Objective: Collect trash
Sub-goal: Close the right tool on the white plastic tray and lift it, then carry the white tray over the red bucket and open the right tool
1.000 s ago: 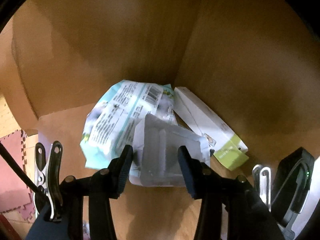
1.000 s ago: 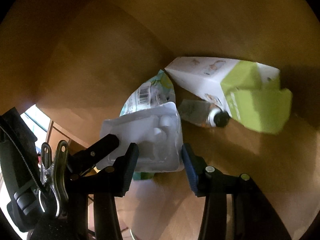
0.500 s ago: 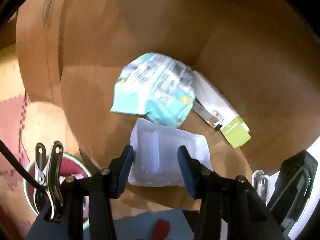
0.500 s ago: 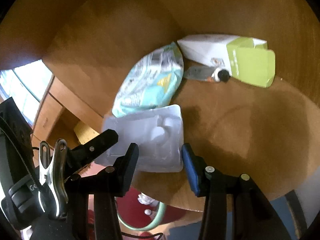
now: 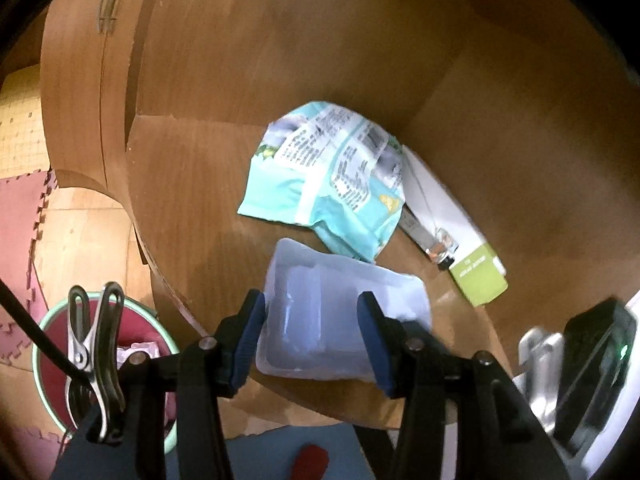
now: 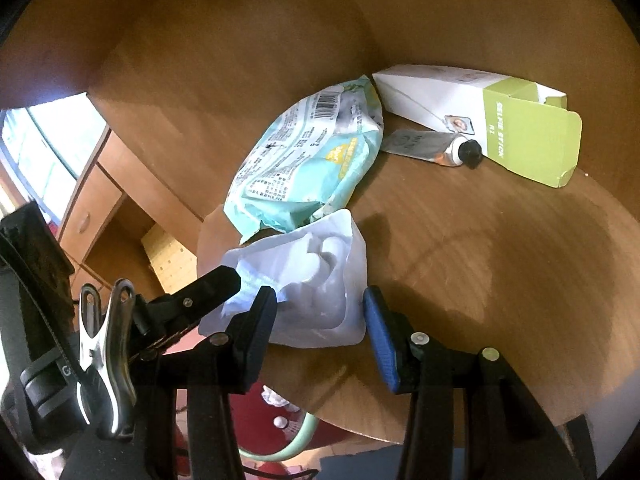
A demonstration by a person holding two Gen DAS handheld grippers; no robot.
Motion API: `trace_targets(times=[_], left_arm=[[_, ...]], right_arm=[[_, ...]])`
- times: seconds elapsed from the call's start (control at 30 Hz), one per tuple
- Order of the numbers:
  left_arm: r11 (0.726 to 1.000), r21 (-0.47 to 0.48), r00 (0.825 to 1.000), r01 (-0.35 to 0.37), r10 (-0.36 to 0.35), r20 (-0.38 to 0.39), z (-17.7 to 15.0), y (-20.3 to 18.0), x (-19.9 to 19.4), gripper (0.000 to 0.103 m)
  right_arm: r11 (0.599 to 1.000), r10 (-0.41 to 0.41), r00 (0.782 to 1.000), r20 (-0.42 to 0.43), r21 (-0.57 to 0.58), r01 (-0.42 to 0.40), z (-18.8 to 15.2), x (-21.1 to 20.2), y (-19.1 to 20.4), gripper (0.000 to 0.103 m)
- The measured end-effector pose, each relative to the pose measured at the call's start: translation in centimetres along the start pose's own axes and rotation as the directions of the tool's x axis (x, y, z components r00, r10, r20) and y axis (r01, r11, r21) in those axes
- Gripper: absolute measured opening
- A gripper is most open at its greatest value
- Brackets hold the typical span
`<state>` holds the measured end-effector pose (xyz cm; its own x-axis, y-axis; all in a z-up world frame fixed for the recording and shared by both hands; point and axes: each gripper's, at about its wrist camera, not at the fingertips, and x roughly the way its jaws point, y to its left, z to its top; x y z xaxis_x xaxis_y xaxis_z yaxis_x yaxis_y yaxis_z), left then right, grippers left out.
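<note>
The white plastic tray (image 5: 344, 312) is low in the middle of both views, at the near edge of the wooden table (image 5: 192, 184). In the left view we see it clenched between the blue pads of the left gripper (image 5: 312, 332). In the right view its sides sit against the pads of the right gripper (image 6: 320, 328), so we read both as grasping the tray.

Just beyond the tray lies a teal wipes pack (image 5: 332, 176), with a white and green box (image 5: 472, 264) to its right and a small tube (image 5: 428, 236) between them.

Only the right view lets us read the tube's black cap, the box's open flap and the moulded hollows of the tray. At lower left it also shows one finger (image 6: 208, 292) of the left gripper reaching onto the tray's edge, with drawers (image 6: 92, 208) and a bright window (image 6: 48, 140) behind. Only the left view gives us the cupboard door (image 5: 80, 80) at upper left, the pink floor mat (image 5: 16, 208) and most of the green-rimmed bin (image 5: 52, 320) at lower left.

A second ago both cameras were filled by the table corner and the tray overlapped the wipes pack. Now the tray is drawn back clear of the pack, and the table edge and the bin below it have come into view.
</note>
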<state>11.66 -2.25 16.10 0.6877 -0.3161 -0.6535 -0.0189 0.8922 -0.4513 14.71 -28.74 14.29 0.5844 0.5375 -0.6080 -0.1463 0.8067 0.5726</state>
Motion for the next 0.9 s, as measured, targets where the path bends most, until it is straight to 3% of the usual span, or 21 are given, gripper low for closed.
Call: trace_targets(times=[0.17,0.27,0.5,0.9], left_arm=[[0.999,0.017,0.999,-0.027,0.026,0.039,-0.7,-0.1,-0.2,0.05],[0.999,0.035,0.999,-0.024,0.022,0.043,-0.9,-0.4,-0.2,0.05],[0.995,-0.077,0.998,0.058,-0.055,0.036,-1.0,1.4,-0.3,0.05],[0.996,-0.089,0.998,-0.022,0.027,0.063,-0.4,3.8,-3.0,0.049]], right_arm=[[0.999,0.051,0.998,0.04,0.006,-0.051,0.8,-1.2,-0.2,0.047],[1.0,-0.001,1.0,0.024,0.008,0.001,0.6,-0.9,-0.4,0.047],[0.997,0.039,0.999,0.007,0.068,-0.04,0.2,0.1,-0.8,0.047],[0.996,0.086,0.996,-0.036,0.033,-0.085,-0.9,1.6,2.3,0.047]])
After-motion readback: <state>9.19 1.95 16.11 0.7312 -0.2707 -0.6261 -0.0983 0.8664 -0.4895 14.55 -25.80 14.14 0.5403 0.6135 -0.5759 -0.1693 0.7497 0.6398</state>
